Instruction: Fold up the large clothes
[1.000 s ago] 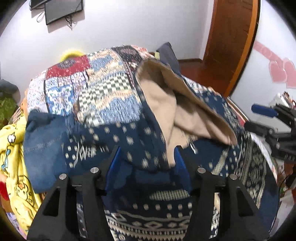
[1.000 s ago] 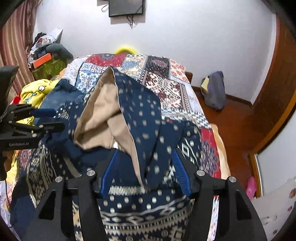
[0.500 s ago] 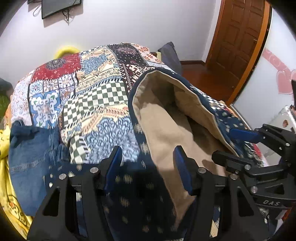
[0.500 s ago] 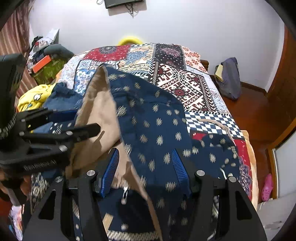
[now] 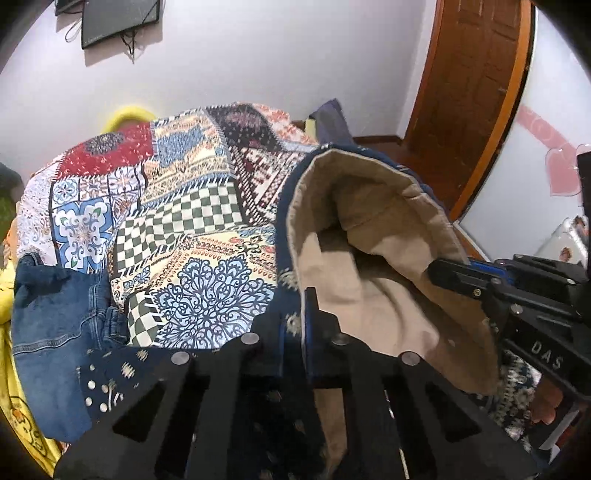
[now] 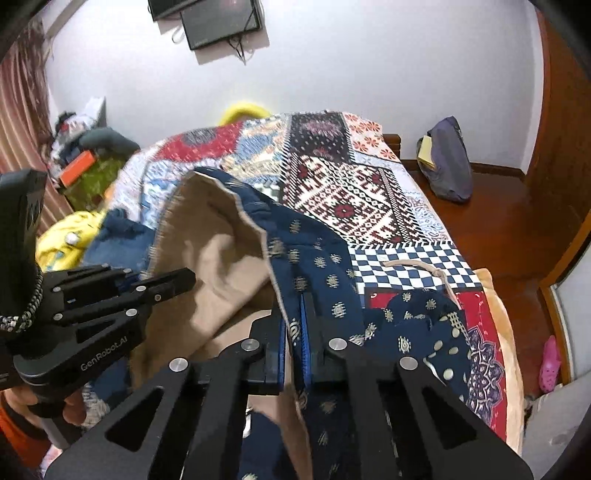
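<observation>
Two grippers pinch one navy patterned garment (image 5: 291,258) with a tan lining (image 5: 369,280), which fills the lower middle of both wrist views and lies on the patchwork bedspread (image 5: 192,206). In the left wrist view the left gripper (image 5: 293,325) has its blue-padded fingers (image 5: 282,332) pressed together on the navy edge at the bottom centre, the tan lining billowing open to the right of the grip. The right gripper (image 5: 458,275) enters that frame from the right edge, closed on the far rim of the same opening. In the right wrist view the right gripper (image 6: 293,332) clamps a navy fold at the bottom centre, the cloth running between the pads, and the left gripper (image 6: 162,282) reaches in from the left with its tips against the tan lining. Both sets of jaws are closing on the cloth.

A pair of blue jeans (image 5: 62,332) lies at the lower left of the left view, overlapping a yellow cloth (image 5: 22,413) at the frame's edge. A tan drawstring (image 6: 417,266) rests on the checked patch right of the garment. Farther out, a dark screen (image 6: 221,22) hangs on the white wall, a dark bag (image 6: 447,162) leans at the wall's foot on the wooden floor, and a wooden door (image 5: 476,85) stands at the upper right of the left view.
</observation>
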Action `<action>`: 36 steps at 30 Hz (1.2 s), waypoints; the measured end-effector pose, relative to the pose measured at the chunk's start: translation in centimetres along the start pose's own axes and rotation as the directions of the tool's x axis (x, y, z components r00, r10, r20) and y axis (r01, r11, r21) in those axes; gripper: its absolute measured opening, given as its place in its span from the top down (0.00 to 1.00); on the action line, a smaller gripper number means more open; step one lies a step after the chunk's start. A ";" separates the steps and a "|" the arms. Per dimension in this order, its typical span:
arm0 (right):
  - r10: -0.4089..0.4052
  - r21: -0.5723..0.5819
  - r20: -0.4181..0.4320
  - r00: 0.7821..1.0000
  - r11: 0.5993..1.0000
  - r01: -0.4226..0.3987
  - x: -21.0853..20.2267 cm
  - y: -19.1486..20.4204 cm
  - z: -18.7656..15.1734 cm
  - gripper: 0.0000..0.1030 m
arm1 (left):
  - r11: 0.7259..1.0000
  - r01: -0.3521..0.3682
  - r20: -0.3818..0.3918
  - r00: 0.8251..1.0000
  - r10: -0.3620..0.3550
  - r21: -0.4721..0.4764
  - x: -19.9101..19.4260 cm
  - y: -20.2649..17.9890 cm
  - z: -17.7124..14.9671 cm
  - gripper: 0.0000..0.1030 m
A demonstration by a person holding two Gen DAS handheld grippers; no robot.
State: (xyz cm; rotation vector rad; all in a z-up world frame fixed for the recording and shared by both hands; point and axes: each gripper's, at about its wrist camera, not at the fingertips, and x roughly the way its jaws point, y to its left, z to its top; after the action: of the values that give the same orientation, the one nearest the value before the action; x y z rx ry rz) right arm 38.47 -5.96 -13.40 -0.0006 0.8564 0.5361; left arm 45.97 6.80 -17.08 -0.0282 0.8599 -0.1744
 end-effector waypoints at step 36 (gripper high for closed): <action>-0.032 -0.106 -0.066 0.997 0.994 0.025 2.0 2.0 -1.1 0.55 | 0.997 0.068 -0.054 0.996 -0.070 -0.042 0.9 1.4 -0.5 0.56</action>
State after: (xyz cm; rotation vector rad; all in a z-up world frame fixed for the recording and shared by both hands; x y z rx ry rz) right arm 37.82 -3.51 -15.17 -0.1277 0.8923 0.5562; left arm 46.33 8.10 -18.23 -0.0909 0.9179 -0.2236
